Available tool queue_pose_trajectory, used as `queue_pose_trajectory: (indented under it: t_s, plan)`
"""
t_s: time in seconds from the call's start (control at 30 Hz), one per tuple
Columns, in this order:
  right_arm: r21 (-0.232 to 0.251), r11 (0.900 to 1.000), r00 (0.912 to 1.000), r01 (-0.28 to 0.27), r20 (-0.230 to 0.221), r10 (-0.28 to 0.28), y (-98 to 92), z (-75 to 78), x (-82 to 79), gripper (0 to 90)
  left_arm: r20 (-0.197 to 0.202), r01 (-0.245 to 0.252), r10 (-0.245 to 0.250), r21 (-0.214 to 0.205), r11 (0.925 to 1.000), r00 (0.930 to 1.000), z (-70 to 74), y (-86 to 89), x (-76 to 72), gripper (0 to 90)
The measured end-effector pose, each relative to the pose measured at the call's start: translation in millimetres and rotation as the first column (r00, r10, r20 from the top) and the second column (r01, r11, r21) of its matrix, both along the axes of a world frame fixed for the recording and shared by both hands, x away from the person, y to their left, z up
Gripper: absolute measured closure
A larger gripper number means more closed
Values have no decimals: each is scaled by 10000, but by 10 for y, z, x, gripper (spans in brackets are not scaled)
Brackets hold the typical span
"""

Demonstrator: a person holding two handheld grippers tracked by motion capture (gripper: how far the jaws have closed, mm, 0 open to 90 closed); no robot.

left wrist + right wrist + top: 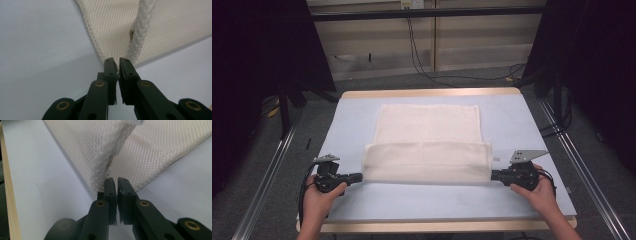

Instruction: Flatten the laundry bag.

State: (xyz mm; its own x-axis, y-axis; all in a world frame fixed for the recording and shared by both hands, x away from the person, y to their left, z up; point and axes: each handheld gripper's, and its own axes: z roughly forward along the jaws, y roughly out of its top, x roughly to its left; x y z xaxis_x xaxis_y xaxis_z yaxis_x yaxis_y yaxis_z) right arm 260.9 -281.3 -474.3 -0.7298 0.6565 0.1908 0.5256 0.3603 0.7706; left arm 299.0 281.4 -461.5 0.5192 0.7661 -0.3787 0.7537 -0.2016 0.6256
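A cream mesh bag (427, 135) lies flat on the pale blue table top (422, 200), its near part folded over into a thick band (427, 162). My left gripper (360, 176) is at the band's left end. Its jaws are pressed nearly together on the mesh corner (106, 56), next to a white drawstring cord (140, 27). My right gripper (493, 175) meets the band's right end, its jaws shut the same way on the folded mesh edge (105, 173). A hand holds each gripper near the table's front edge.
The table has a wooden rim (427, 93) at the back and front. Bare blue surface lies in front of the bag and on both sides. Dark curtains (257, 50) flank the table, and cables (422, 60) trail on the floor behind it.
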Motion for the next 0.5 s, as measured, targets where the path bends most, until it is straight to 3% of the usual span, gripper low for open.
queue_pose_trajectory:
  t_s: [0.27, 0.33, 0.4, 0.5]
  plan:
    - [-1, 10000, 10000, -3, -15, 3, 1, 0, 3, 857, 263, -630, 625, 162, 9979, 9977, 45, 41, 136, 833]
    - [-13, 10000, 10000, 6, 8, -6, 1, -3, 5, 857, 267, -746, 746, -11, 9972, 9969, 29, 13, 182, 824]
    - [-10, 10000, 10000, 20, -16, -20, 3, -4, 7, 856, 275, -681, 688, -260, 9973, 9972, 18, -23, 218, 810]
    - [0, 10000, 10000, 19, -48, -19, 2, 1, 5, 856, 268, -315, 319, -134, 9994, 9991, 9, -92, 227, 805]
